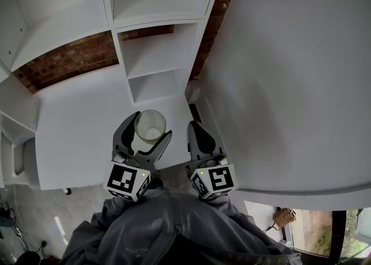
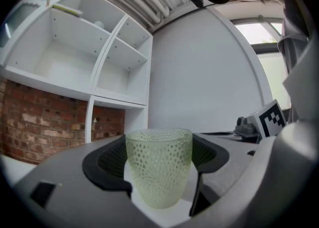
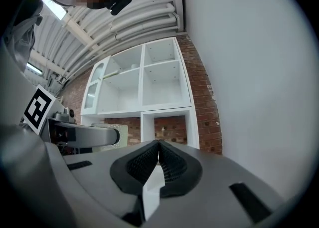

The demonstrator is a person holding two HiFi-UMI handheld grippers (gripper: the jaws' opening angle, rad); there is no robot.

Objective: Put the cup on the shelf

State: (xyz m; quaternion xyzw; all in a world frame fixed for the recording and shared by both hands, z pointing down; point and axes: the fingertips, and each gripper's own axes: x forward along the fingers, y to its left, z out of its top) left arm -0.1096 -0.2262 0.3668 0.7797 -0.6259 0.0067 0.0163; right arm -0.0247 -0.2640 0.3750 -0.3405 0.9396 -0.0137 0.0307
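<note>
**Left gripper and cup.** The left gripper (image 1: 150,127) has its jaws spread wide and set against opposite sides of the cup (image 1: 149,123). This is a grasp on a broad object, not an empty opening. In the left gripper view the ribbed pads (image 2: 105,158) meet the upper wall of the cup (image 2: 159,169) on either side, and the cup stands upright and centred between them with its mouth up. Holding it at the widest part, just under the rim, probably keeps the tapered, dimpled wall from slipping down through the jaws. Whether its base rests on the white counter (image 1: 81,133) or hangs just above it cannot be told.

**Right gripper.** The right gripper (image 1: 196,131) sits just beside the left one with its jaws closed tip to tip on nothing. The right gripper view (image 3: 158,148) shows only a sliver of white between the pads. It seems to be kept out of the way, since one gripper is enough for this carry.

**Surroundings.** Ahead of both grippers, across the counter, is the white shelf (image 1: 153,74), with open compartments stacked against a brick wall (image 1: 75,58). A tall white panel (image 1: 290,72) borders the right side. The cup is well short of the shelf. By this reading it is secured but not yet placed, and the lower compartments straight ahead are the nearest place to set it.
</note>
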